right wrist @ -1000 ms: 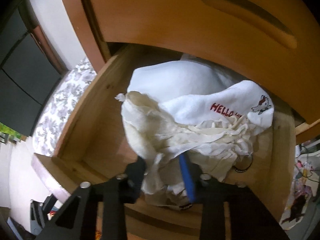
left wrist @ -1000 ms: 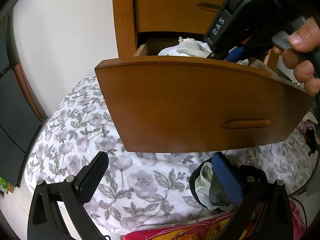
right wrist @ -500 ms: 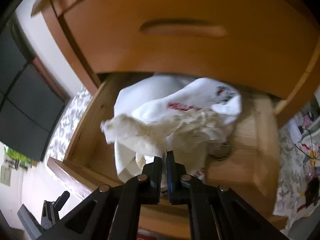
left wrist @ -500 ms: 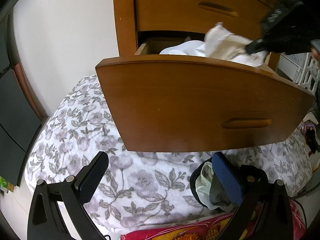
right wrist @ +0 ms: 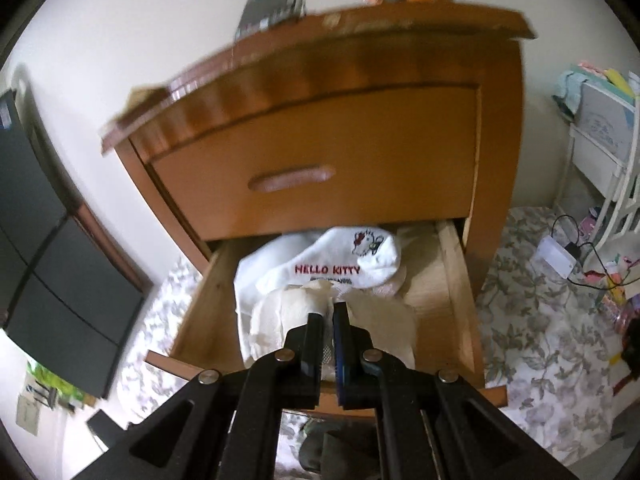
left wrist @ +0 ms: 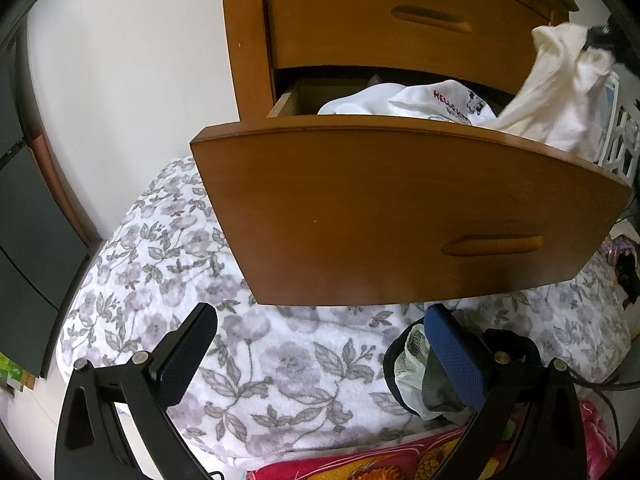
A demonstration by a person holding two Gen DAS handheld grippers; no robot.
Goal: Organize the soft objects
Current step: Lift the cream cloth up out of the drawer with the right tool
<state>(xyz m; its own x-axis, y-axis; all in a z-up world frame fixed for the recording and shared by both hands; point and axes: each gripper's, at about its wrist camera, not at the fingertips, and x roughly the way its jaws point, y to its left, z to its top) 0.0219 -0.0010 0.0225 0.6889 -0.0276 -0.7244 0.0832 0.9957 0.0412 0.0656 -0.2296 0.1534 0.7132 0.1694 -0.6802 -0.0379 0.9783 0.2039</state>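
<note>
A wooden nightstand has its lower drawer pulled open; it also shows in the right wrist view. Inside lies a white Hello Kitty cloth, also seen in the left wrist view. My right gripper is shut on a cream cloth and holds it lifted above the drawer's right side, where it hangs in the left wrist view. My left gripper is open and empty, low over the floral blanket below the drawer front.
A dark garment with white mesh lies on the blanket by my left gripper's right finger. A pink patterned fabric lies at the near edge. A white shelf unit and cables stand right of the nightstand. Dark cabinet at left.
My right gripper closed on the cream cloth in the drawer and pulled it up and back to the right. The left gripper has not moved.
</note>
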